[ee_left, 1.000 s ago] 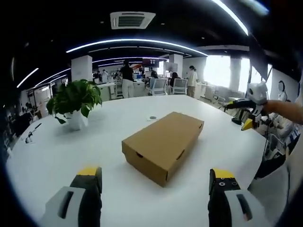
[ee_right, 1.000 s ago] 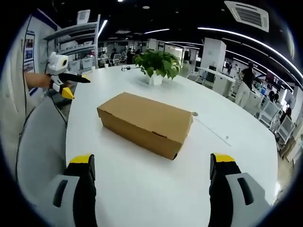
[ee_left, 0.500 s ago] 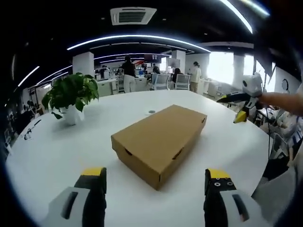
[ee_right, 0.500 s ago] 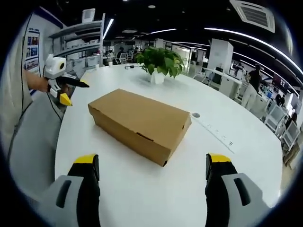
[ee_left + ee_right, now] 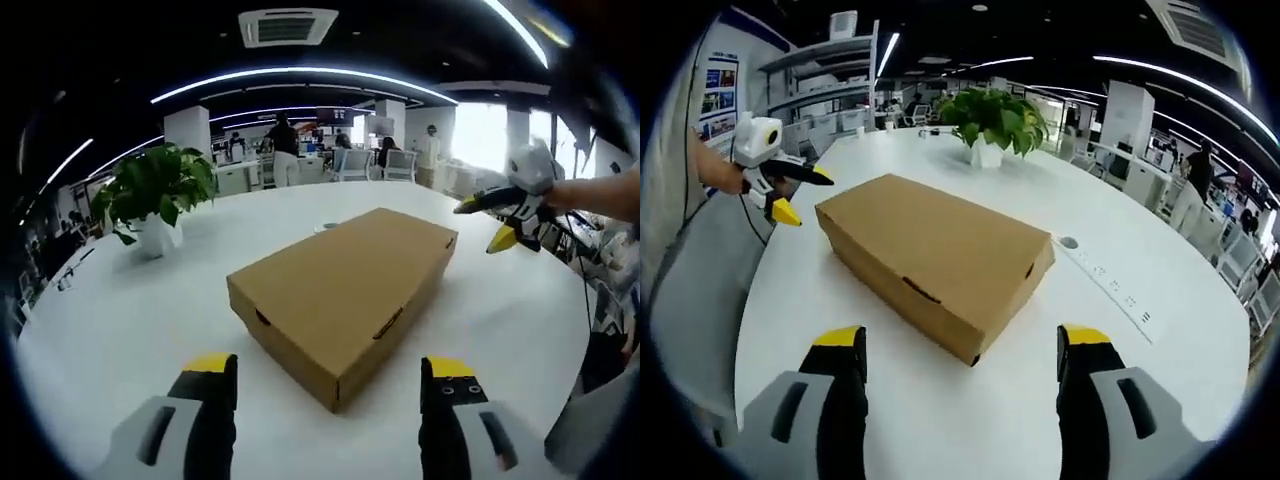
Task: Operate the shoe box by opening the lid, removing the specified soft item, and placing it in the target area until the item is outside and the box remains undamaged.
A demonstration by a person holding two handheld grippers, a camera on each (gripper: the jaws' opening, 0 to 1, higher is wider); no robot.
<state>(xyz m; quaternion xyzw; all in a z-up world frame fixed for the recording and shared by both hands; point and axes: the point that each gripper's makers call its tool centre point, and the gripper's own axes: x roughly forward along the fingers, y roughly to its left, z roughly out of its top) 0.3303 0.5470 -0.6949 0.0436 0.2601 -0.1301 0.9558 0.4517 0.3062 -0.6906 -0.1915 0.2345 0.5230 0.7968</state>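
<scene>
Across the round white table point(image 5: 120, 320), the closed brown cardboard shoe box point(image 5: 345, 285) sits mid-surface, flanked by the spread, empty left gripper point(image 5: 328, 385) and right gripper point(image 5: 962, 355), apparently positioned for lifting its lid.

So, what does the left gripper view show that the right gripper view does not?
Left gripper view: the right gripper, jaws open, and a bright window. Right gripper view: the left gripper, jaws open, a shelving rack and a socket strip set in the table. Shared: the closed shoe box, the potted plant and the white table.
</scene>
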